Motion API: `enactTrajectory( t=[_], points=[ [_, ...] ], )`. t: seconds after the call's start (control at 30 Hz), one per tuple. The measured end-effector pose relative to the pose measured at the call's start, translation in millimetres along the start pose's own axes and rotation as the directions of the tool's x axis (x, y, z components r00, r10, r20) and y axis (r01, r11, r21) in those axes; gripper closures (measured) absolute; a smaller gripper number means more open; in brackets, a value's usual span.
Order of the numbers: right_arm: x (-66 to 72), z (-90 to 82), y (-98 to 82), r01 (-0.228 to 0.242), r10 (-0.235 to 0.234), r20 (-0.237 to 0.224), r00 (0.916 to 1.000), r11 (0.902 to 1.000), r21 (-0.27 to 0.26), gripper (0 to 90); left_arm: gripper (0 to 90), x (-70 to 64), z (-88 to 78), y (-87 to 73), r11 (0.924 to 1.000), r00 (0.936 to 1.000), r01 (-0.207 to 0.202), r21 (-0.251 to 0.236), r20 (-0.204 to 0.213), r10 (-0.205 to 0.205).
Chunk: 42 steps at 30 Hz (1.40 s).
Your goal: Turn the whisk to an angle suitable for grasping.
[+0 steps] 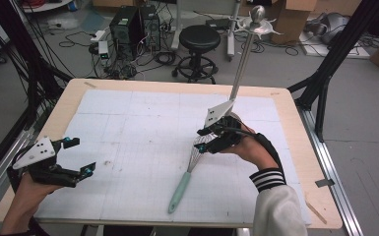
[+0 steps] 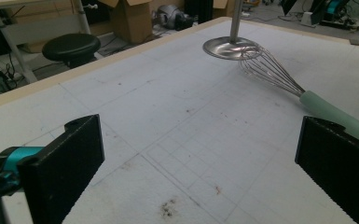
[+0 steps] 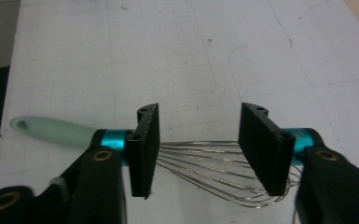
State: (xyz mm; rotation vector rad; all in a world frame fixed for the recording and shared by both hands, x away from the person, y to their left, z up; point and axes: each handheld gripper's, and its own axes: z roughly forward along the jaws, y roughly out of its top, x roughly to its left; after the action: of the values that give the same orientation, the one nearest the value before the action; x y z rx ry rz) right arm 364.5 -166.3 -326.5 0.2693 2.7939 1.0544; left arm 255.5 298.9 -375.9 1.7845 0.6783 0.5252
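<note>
So the whisk (image 1: 186,173) is lying flat on the white gridded mat (image 1: 128,128) that covers the wooden table (image 1: 69,98), right of the middle. Its mint-green handle (image 1: 178,192) points toward the near edge and the wire head (image 1: 197,150) points away, toward the far right.

The right gripper (image 1: 207,139) is right over that wire head. In the right gripper view the jaws stand apart with the wires (image 3: 200,161) running across between and under them, one jaw on each side of the loops. They're not closed on anything; whether a jaw actually touches a wire, I can't tell. The green handle sticks out to the left in that view (image 3: 51,130). You can see the person's right hand (image 1: 256,147) and a striped cuff (image 1: 267,178) behind it.

The left gripper (image 1: 76,156) is well off at the near left corner of the mat, jaws spread wide, nothing in them, held by the left hand (image 1: 27,189). From the left gripper view the whisk (image 2: 279,77) sits across the mat, its wire end just beside the round metal base (image 2: 231,48) of a tall stand (image 1: 243,59) with hooks at the top.

Behind the table there's a black stool (image 1: 199,39), a computer tower (image 1: 127,24) with a tangle of cables, and cardboard boxes (image 1: 295,17) on the floor.
</note>
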Motion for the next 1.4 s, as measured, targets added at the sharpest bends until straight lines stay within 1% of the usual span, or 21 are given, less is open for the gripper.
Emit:
enactTrajectory(
  t=[0.1,0.2,0.27,0.33,0.4,0.43,0.5,0.57,0.6,0.7,0.73,0.8,0.87,0.97,1.03,1.1,1.17,1.23,1.33,1.4],
  points=[
    [-0.6,7.9,1.9,0.011,-0.011,0.005,0.9999,0.9996,0.024,60.7,1.7,0.0,0.4,-0.3,1.0,1.0,-0.002,0.002,0.001,0.002],
    [-1.9,14.0,4.1,0.019,-0.019,0.002,0.9998,0.9987,0.048,66.7,1.7,0.0,0.4,-0.3,1.0,1.0,-0.003,0.003,0.003,0.003],
    [-2.3,17.7,6.3,0.017,-0.018,0.004,0.9998,0.9983,0.055,70.3,1.7,-0.1,0.6,-0.3,1.0,1.0,-0.003,0.001,0.004,0.003],
    [-3.1,20.5,8.7,0.026,-0.026,0.005,0.9996,0.9977,0.062,73.8,1.7,0.2,0.5,-0.3,1.0,1.0,-0.004,0.002,0.005,0.004],
    [-4.0,24.1,11.9,0.031,-0.031,-0.001,0.9995,0.9957,0.087,76.9,1.7,0.1,0.4,-0.3,1.0,1.0,-0.002,0.002,0.003,0.002],
    [-4.7,26.6,13.5,0.043,-0.043,-0.001,0.9991,0.9948,0.092,78.2,1.7,0.0,0.4,-0.4,1.0,1.0,-0.002,0.001,0.004,0.002],
    [-4.7,31.1,16.5,0.051,-0.05,-0.01,0.9987,0.993,0.107,81.0,1.7,-0.1,0.4,-0.4,1.0,1.0,-0.001,0.0,0.004,0.001],
    [-5.1,35.5,20.2,0.07,-0.068,-0.018,0.9975,0.9888,0.132,83.3,1.7,0.0,0.3,-0.3,1.0,1.0,-0.005,0.0,0.005,0.005],
    [-5.1,38.8,21.5,0.075,-0.073,-0.024,0.9971,0.9889,0.128,84.1,1.7,-0.2,0.0,-0.3,1.0,1.0,-0.003,0.001,0.004,0.003],
    [-5.2,46.3,26.0,0.094,-0.09,-0.036,0.9953,0.9847,0.147,86.4,1.7,-0.1,-0.6,-0.4,1.0,1.0,-0.001,0.0,0.005,0.001],
    [-5.2,48.8,27.0,0.099,-0.093,-0.048,0.9945,0.9829,0.155,87.6,1.7,0.0,-0.9,-0.4,1.0,1.0,-0.001,0.0,0.004,0.001],
    [-4.2,53.6,28.6,0.104,-0.096,-0.054,0.9939,0.9783,0.179,89.3,1.7,0.3,-1.6,-0.5,1.0,1.0,-0.001,-0.001,0.002,0.001],
    [-2.6,60.2,28.8,0.109,-0.097,-0.074,0.9925,0.9759,0.189,89.6,1.7,0.7,-2.0,-0.6,1.0,1.0,-0.001,-0.001,0.002,0.001],
    [0.8,68.8,28.8,0.133,-0.113,-0.1,0.9886,0.9658,0.223,89.6,1.7,1.1,-2.3,-0.9,1.0,1.0,-0.001,0.001,0.001,0.001],
    [2.6,74.1,28.5,0.152,-0.129,-0.113,0.9852,0.9603,0.233,89.6,1.7,1.1,-2.2,-1.1,1.0,1.0,0.001,0.003,0.001,-0.001],
    [4.2,77.7,28.4,0.164,-0.135,-0.128,0.9825,0.9548,0.248,89.7,1.8,1.0,-1.7,-1.2,1.0,1.0,0.001,0.002,0.001,-0.001],
    [5.9,81.1,27.9,0.172,-0.14,-0.137,0.9805,0.9502,0.26,89.7,1.7,1.0,-1.3,-1.1,1.0,1.0,-0.001,0.002,0.003,0.001],
    [7.5,83.8,27.8,0.181,-0.146,-0.141,0.9792,0.9433,0.278,89.7,1.7,0.6,-0.8,-1.2,1.0,1.0,-0.001,0.002,0.003,0.001],
    [9.0,88.7,27.5,0.194,-0.157,-0.147,0.9766,0.9368,0.291,89.7,1.7,0.2,-0.1,-1.4,1.0,1.0,0.002,0.002,0.003,-0.002],
    [10.4,92.3,27.2,0.196,-0.155,-0.154,0.9758,0.9324,0.304,89.7,1.7,0.3,-0.1,-1.2,1.0,1.0,0.0,0.004,0.004,0.0]
  ],
)
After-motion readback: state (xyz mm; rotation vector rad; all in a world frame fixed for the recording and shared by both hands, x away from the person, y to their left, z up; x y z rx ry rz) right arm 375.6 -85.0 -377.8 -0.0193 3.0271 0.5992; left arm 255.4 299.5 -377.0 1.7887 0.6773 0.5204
